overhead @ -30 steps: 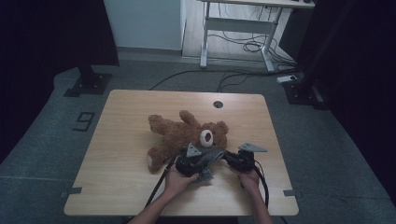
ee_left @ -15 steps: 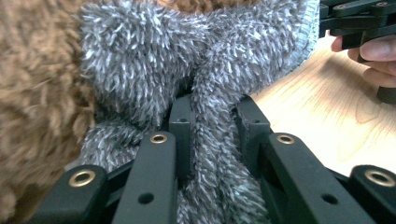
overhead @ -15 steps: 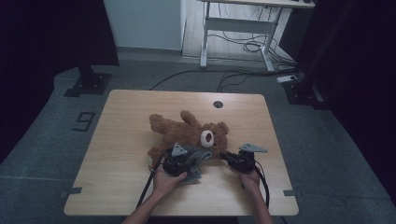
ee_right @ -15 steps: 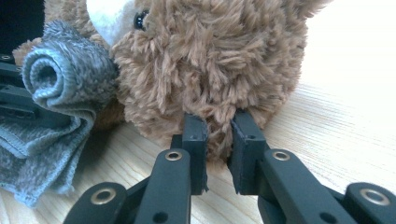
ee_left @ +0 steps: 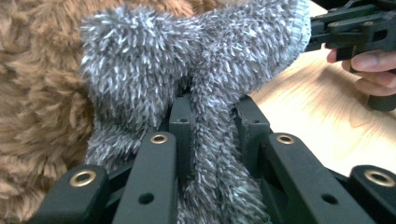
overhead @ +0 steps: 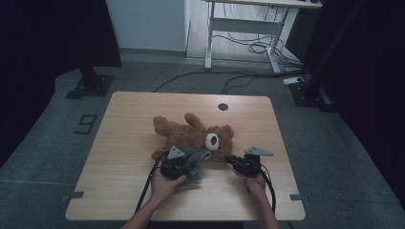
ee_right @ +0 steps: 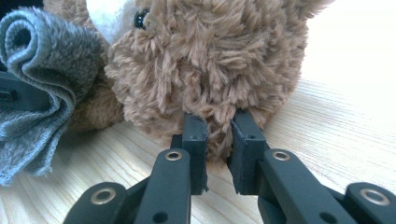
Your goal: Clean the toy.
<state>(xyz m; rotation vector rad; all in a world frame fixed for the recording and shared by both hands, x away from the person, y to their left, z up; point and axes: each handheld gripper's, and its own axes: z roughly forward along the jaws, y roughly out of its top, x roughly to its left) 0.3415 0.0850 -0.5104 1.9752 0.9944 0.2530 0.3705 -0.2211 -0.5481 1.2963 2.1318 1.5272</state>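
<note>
A brown teddy bear lies on its back in the middle of the wooden table, head toward the right. My left gripper is at the bear's near side, shut on a grey fuzzy cloth. In the left gripper view the cloth bunches up between the jaws against the bear's fur. My right gripper is shut on a tuft of fur at the bear's head, low over the tabletop. The grey cloth hangs rolled at the left of the right gripper view.
A round cable hole sits near the table's far edge. Beyond the table stand a white desk frame and loose floor cables. Black stands flank the table. The other hand and its gripper show at the cloth's right.
My left gripper has moved left along the bear's near side, pulling the grey cloth with it. The right gripper has stayed put on the bear's head.
</note>
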